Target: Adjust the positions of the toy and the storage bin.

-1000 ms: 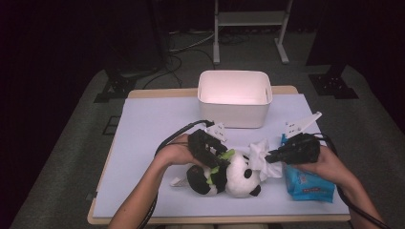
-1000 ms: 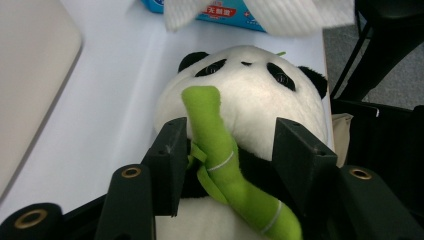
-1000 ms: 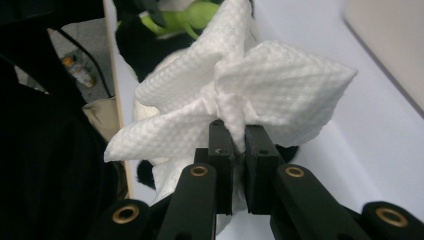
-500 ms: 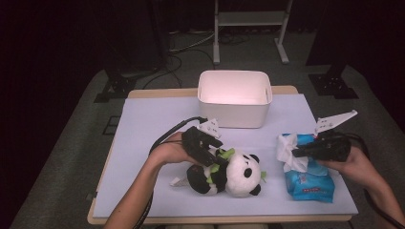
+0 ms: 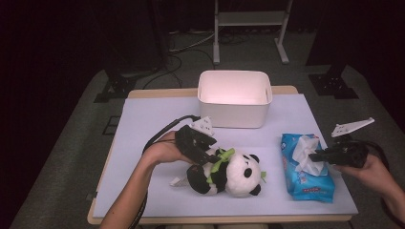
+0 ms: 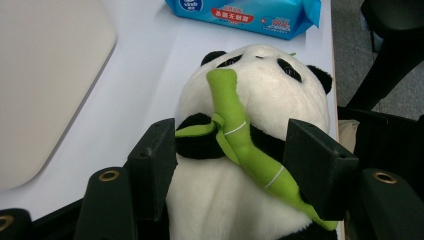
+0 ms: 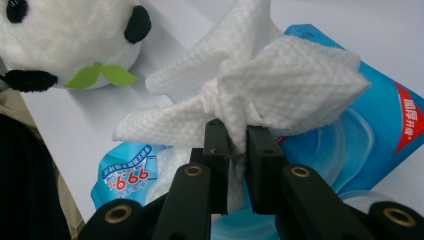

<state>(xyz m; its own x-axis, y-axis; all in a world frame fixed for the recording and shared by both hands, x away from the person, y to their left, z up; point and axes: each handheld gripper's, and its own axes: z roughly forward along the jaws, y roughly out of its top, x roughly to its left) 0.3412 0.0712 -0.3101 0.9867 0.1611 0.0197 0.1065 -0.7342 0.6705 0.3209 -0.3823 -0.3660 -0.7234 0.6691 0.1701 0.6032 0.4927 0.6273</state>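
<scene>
At the lower middle of the high view, a plush panda (image 5: 229,174) lies on the bench (image 5: 143,124) with the left hand-held gripper (image 5: 206,153) around it, while the right hand-held gripper (image 5: 319,156) pinches a wet wipe (image 5: 303,152) at the lower right.
In the left hand-held gripper's view the black jaws flank the panda's chest, either side of its green bamboo stalk (image 6: 240,145); they have just been opening, and whether the pads still press the plush cannot be told. The right jaws are clenched on the white wipe just above the blue wet-wipe pack (image 5: 305,179), though they have just been easing apart. A white bin (image 5: 234,112) stands at the upper middle, apart from both.
</scene>
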